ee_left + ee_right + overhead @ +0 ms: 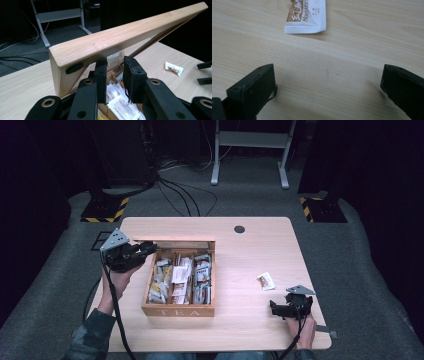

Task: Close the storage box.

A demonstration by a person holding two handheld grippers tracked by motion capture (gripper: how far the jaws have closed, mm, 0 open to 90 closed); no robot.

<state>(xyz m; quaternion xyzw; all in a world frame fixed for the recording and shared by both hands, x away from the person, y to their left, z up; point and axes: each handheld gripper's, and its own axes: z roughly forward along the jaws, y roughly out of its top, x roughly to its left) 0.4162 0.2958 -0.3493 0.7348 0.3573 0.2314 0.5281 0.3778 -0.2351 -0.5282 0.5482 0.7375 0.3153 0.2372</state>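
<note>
A wooden tea box (178, 311) marked TEA stands at the table's middle left, full of several sachets. Its lid (175, 241) is raised at the back. My left gripper (146, 250) is at the lid's left corner. In the left gripper view its jaws are drawn in to a narrow gap with nothing between them, and the fingertips (101, 62) tuck under the lid's (120, 40) front rim. One white and brown sachet (265, 281) lies alone on the table. My right gripper (274, 306) rests near the front right edge, open, with the sachet (305, 16) a short way ahead of it.
A round cable hole (239, 229) sits at the table's (250, 250) far edge. Past the table, cables and a grey stand's legs (216, 170) lie on the floor. Bare wood lies between the box and the lone sachet.
</note>
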